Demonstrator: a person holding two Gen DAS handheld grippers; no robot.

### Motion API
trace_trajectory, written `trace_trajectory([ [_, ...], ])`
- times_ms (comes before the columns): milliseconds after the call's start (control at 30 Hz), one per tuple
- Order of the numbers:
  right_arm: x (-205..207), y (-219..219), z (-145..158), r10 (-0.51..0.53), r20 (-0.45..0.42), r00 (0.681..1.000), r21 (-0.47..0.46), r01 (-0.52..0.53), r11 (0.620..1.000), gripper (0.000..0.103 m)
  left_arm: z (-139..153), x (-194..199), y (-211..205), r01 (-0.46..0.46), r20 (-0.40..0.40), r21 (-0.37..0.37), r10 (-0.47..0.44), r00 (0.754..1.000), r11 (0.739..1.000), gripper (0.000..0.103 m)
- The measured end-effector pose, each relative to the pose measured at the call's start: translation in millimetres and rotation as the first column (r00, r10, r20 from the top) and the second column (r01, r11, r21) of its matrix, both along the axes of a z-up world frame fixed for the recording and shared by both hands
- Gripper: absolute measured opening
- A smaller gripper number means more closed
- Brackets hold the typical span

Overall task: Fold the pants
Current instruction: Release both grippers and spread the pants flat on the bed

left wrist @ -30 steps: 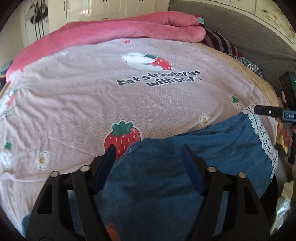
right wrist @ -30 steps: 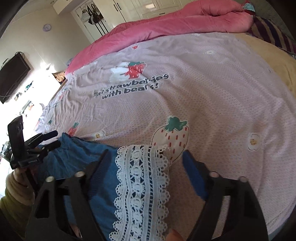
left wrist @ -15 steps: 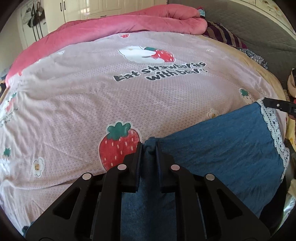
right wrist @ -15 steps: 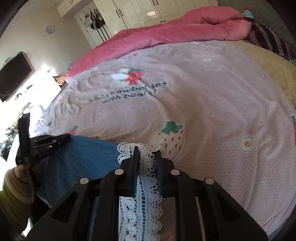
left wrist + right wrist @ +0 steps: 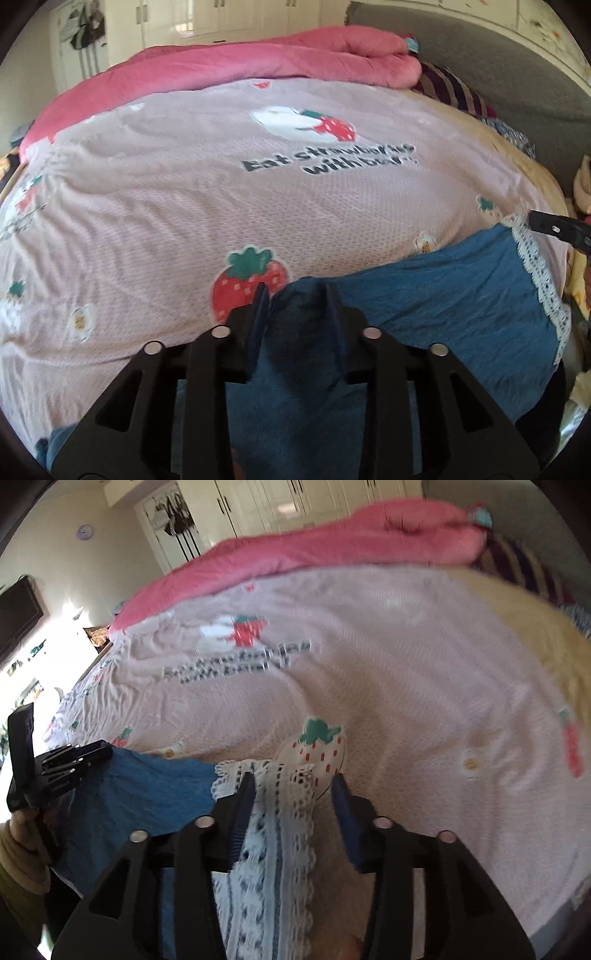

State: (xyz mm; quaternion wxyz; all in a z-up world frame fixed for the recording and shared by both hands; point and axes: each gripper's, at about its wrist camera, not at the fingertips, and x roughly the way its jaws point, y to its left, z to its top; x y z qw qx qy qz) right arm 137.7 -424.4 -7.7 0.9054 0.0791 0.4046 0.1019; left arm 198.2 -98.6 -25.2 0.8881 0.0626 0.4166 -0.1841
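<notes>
- The pants (image 5: 461,295), blue with a white lace hem (image 5: 539,273), lie at the near edge of the bed, in the lower right of the left wrist view and the lower left of the right wrist view.
- The left gripper (image 5: 295,291) sits at bottom centre of its view over a bunched corner of the blue cloth. Its fingers have just been opening; the cloth lies between them, and they look a little apart from it.
- The right gripper (image 5: 291,779) straddles the lace hem at bottom centre of its view. Its fingers have just been opening too and stand spread; the left one is at the lace edge, the right one clear of it over the sheet.
- The pink sheet (image 5: 184,206), printed with strawberries, fills the middle of both views, flat and open beyond the pants.
- A rolled pink quilt (image 5: 258,59) bounds the bed along the top of the frame.
- A striped pillow (image 5: 450,92) sits in the upper right, by the grey headboard (image 5: 517,74).
- The right wrist view is blurred.
</notes>
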Motion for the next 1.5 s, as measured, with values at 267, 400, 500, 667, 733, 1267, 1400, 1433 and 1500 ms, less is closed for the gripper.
trace_trajectory([
  [267,-54.3,54.1,17.0,0.170,0.070,0.983,-0.018,-0.169,0.985,0.068,34.6,-44.8,30.8,-0.077,0.064,-0.023,0.078,0.995,0.997,0.039],
  [400,-66.6,84.7,11.5,0.225,0.057,0.973,-0.057,-0.222,0.973,0.070,48.6,-68.5,44.9,-0.099,0.070,-0.031,0.101,0.992,0.995,0.054],
  [500,-70.5,101.1,11.7,0.249,0.056,0.967,-0.063,-0.245,0.967,0.077,55.5,-81.6,51.5,-0.111,0.094,-0.017,0.112,0.989,0.994,0.059],
  [667,-79.2,117.1,16.4,0.259,0.078,0.963,-0.089,-0.252,0.964,0.085,67.2,-103.6,64.3,-0.134,0.119,-0.032,0.137,0.983,0.991,0.070],
  [733,-85.6,118.6,18.3,0.246,0.089,0.965,-0.110,-0.236,0.966,0.087,70.1,-111.3,68.6,-0.140,0.130,-0.031,0.143,0.981,0.990,0.073],
  [1267,-111.0,109.8,3.9,0.201,0.077,0.976,-0.068,-0.197,0.978,0.088,20.6,-164.9,206.7,-0.471,-0.023,-0.115,0.472,0.881,0.874,0.085],
  [1400,-109.2,121.4,-8.5,0.225,0.038,0.974,-0.075,-0.222,0.972,0.088,1.0,-159.1,226.4,-0.485,-0.139,-0.236,0.464,0.875,0.842,0.084],
  [1433,-108.6,123.5,-12.4,0.228,0.021,0.973,-0.067,-0.226,0.972,0.088,-2.6,-156.9,227.7,-0.484,-0.156,-0.255,0.458,0.875,0.837,0.075],
  [1500,-108.4,125.3,-15.6,0.227,0.009,0.974,-0.065,-0.226,0.972,0.088,-10.9,-150.6,227.6,-0.480,-0.199,-0.285,0.439,0.876,0.830,0.058],
])
